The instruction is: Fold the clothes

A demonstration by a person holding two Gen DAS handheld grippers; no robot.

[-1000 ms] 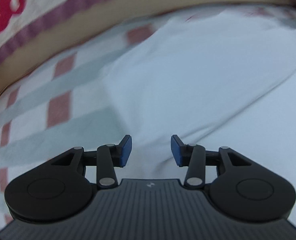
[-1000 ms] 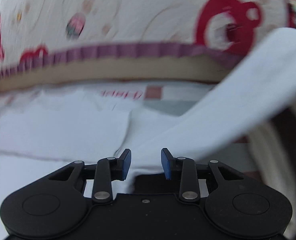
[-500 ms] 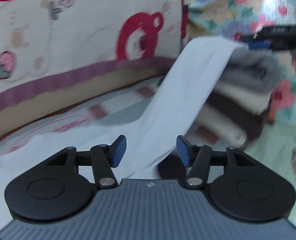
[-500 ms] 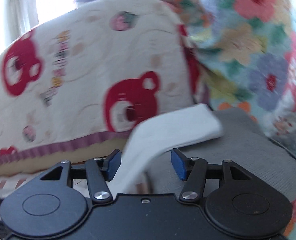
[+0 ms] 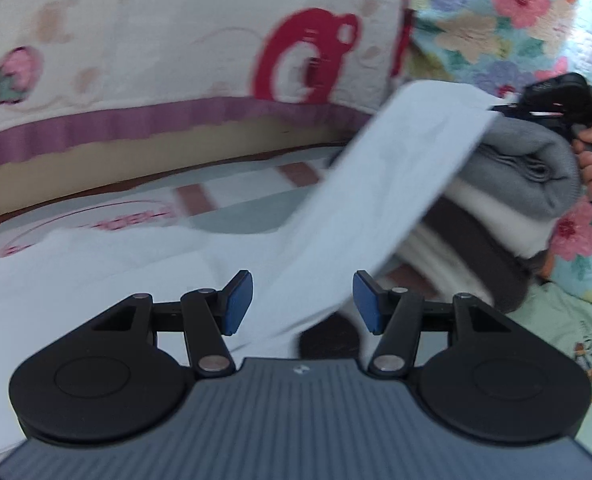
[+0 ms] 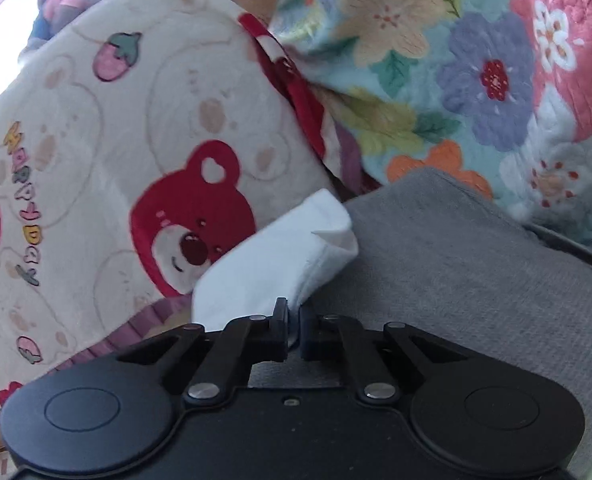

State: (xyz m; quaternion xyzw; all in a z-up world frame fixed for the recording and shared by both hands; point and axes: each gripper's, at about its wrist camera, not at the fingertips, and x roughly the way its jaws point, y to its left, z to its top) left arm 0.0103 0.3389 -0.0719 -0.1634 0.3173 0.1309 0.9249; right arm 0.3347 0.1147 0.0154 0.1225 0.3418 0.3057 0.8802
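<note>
A white garment (image 5: 375,184) stretches from the bed up to the right like a taut strip. Its far end (image 6: 280,256) is pinched in my right gripper (image 6: 294,320), which is shut on it just above a grey folded garment (image 6: 455,280). In the left wrist view that right gripper (image 5: 499,110) shows at the upper right, with a person's hand (image 5: 591,160) behind it. My left gripper (image 5: 301,304) stands open. The white strip runs under the gap between its blue pads (image 5: 238,304), and they do not press on it.
A stack of folded clothes (image 5: 527,168), grey over white over dark brown, sits at the right on the checked sheet (image 5: 236,208). A bear-print blanket (image 5: 176,40) rises behind, a floral quilt (image 6: 455,80) to its right. A pale green printed garment (image 5: 567,340) lies at the lower right.
Both grippers swung up from the flat garment toward the folded stack. The right jaws, open half a second ago, have closed on the white garment's end. The left jaws widened a little.
</note>
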